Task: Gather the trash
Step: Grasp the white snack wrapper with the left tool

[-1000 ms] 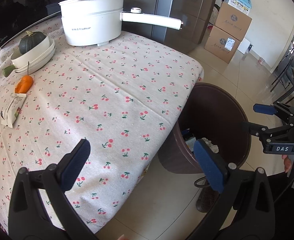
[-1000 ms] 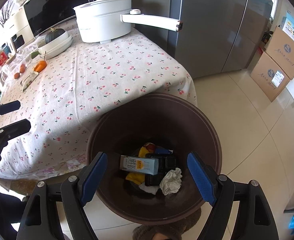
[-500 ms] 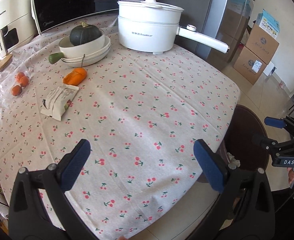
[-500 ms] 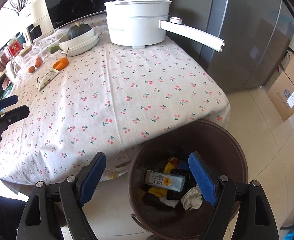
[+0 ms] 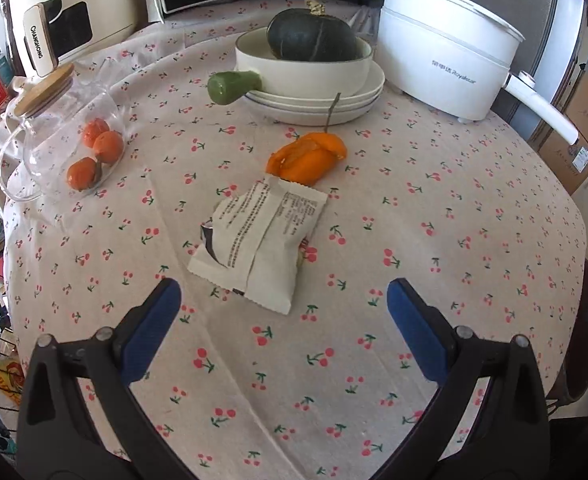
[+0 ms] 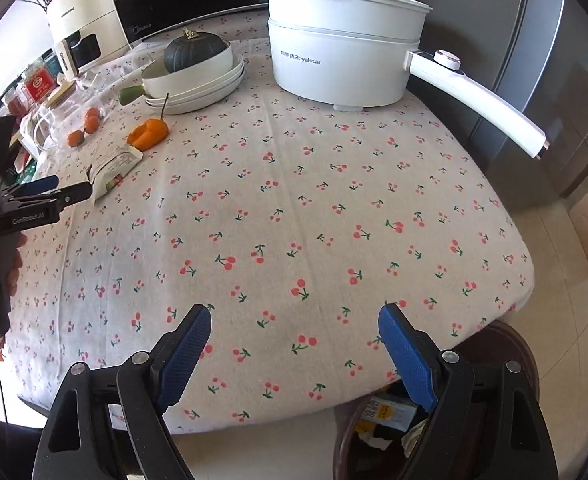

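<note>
Left gripper [image 5: 283, 300]: jaws spread wide, nothing between the pads, nothing held; it hangs above the tablecloth, tilted downward.
Left fingers [image 5: 151, 330]: blue pads, one at either side of the lower frame; both are clear of the cloth and of the wrapper.
Wrapper [image 5: 259, 242]: a white snack packet, printed side up, lying flat on the tablecloth just beyond the left fingertips and slightly nearer the left pad than the right.
Wrapper axis: the long axis runs from its near end, close to the fingertips, away toward the orange pepper; in the left wrist view it leans a little to the right. One short sealed edge faces the gripper, the other touches or nearly touches the pepper.
Wrapper in the right wrist view [image 6: 111, 168]: far to the left, directly ahead of the left gripper's tips [image 6: 63, 190].
Right gripper [image 6: 294, 334]: jaws wide apart and empty, above bare cloth near the table edge, well apart from the wrapper.
Right fingers [image 6: 185, 356]: blue pads, no contact with anything.
Bin [image 6: 510, 346]: brown, on the floor below the table edge beneath the right pad; a carton and crumpled paper show inside.
Orange pepper [image 5: 308, 158]: just beyond the wrapper.
Bowl and plates [image 5: 314, 80]: behind the pepper, a dark green squash [image 5: 312, 38] in the bowl.
Glass jar [image 5: 59, 140]: to the left, on its side, small orange fruits inside.
White pot [image 6: 344, 52]: at the far right of the table, handle pointing right.
Tablecloth [image 6: 294, 208]: cherry print.
</note>
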A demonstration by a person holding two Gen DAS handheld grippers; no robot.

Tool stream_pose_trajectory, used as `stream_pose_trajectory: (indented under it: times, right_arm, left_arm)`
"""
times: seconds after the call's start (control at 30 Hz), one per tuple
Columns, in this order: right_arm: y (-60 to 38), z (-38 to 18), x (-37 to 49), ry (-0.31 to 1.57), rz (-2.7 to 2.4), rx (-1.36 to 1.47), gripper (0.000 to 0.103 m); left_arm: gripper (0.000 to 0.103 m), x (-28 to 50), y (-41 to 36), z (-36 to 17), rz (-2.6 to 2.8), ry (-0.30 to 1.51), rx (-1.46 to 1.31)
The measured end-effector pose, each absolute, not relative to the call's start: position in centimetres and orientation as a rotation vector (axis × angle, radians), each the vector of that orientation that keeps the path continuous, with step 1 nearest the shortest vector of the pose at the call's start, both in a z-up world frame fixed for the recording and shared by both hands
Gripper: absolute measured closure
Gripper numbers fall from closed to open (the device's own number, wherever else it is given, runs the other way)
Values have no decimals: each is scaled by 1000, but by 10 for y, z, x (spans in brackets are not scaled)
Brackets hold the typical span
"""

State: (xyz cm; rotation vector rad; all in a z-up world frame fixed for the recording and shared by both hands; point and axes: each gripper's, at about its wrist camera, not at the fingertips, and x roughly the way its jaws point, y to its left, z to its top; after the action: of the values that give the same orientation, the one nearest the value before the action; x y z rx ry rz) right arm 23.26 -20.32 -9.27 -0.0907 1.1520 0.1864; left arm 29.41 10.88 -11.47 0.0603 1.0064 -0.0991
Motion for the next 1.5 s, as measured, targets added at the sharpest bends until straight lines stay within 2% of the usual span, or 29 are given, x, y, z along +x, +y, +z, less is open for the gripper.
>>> stream_pose_trajectory:
  times: [0.37, 0.43, 0.5, 0.6, 0.8, 1.13, 1.33, 1.37, 1.4, 1.43, 1.5]
  right_arm:
    - [-196, -116, 252, 1214, 158, -79, 16]
    - [-196, -119, 254, 1218, 150, -83, 16]
    - [-194, -120, 256, 1220, 143, -85, 16]
    - [-188, -122, 259, 1218, 141, -87, 16]
    - [-166, -122, 262, 1204, 165, -107, 16]
    - [-82, -128, 316, 1127, 228, -59, 16]
    - [-16, -141, 358, 1085, 285, -71, 16]
    - [-7, -145, 365, 1083, 287, -77, 16]
    - [0, -148, 370, 1083, 289, -80, 16]
    - [7, -151, 375, 1082, 293, -81, 16]
    - [16, -156, 383, 1080, 294, -80, 16]
  left_arm:
    - [1, 340, 124, -156, -117, 1048, 65]
    - [7, 340, 121, -154, -130, 1028, 66]
    - [24, 338, 118, -151, -142, 1015, 62]
    - [34, 332, 116, -147, -174, 1001, 54]
    - [43, 310, 131, -132, -153, 987, 31]
    - [48, 275, 202, -121, 9, 959, -54]
    - [48, 267, 242, -121, 59, 953, -152]
    - [40, 267, 246, -124, 46, 969, -181]
    - [23, 268, 248, -129, 33, 993, -209]
    - [16, 269, 248, -134, 30, 1015, -228]
    - [13, 269, 242, -142, 21, 1031, -209]
